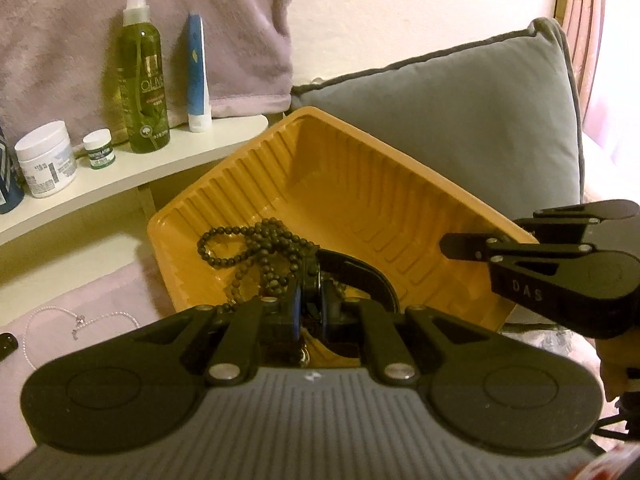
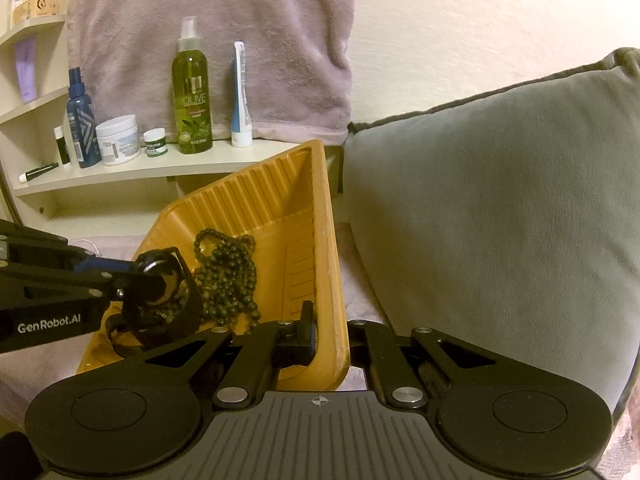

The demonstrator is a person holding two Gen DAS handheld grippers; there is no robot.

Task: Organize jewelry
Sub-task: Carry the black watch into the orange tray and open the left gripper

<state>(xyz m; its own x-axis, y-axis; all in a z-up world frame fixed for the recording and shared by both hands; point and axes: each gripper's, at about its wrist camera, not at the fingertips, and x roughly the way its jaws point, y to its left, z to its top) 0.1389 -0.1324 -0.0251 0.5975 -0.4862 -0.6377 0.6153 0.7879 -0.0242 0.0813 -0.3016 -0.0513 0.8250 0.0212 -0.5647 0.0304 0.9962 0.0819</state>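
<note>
An orange ribbed plastic tray [image 1: 360, 168] [image 2: 260, 208] lies on a pinkish blanket. A dark beaded necklace [image 1: 256, 244] [image 2: 228, 276] is heaped inside it. My left gripper [image 1: 312, 312] [image 2: 160, 276] is shut on a black wristwatch [image 1: 360, 276] [image 2: 168, 300] and holds it over the tray's near end, touching the beads. My right gripper [image 2: 332, 340] [image 1: 476, 248] is shut on the tray's right rim [image 2: 334, 272]. A thin silver chain [image 1: 80, 320] lies on the blanket left of the tray.
A grey cushion [image 1: 460, 120] [image 2: 500, 208] stands right of the tray. A white shelf [image 1: 132, 168] behind holds an olive spray bottle [image 2: 192, 92], a blue-white tube [image 2: 240, 96], white jars [image 2: 118, 140] and a blue bottle [image 2: 80, 116]. A mauve towel [image 2: 224, 32] hangs behind.
</note>
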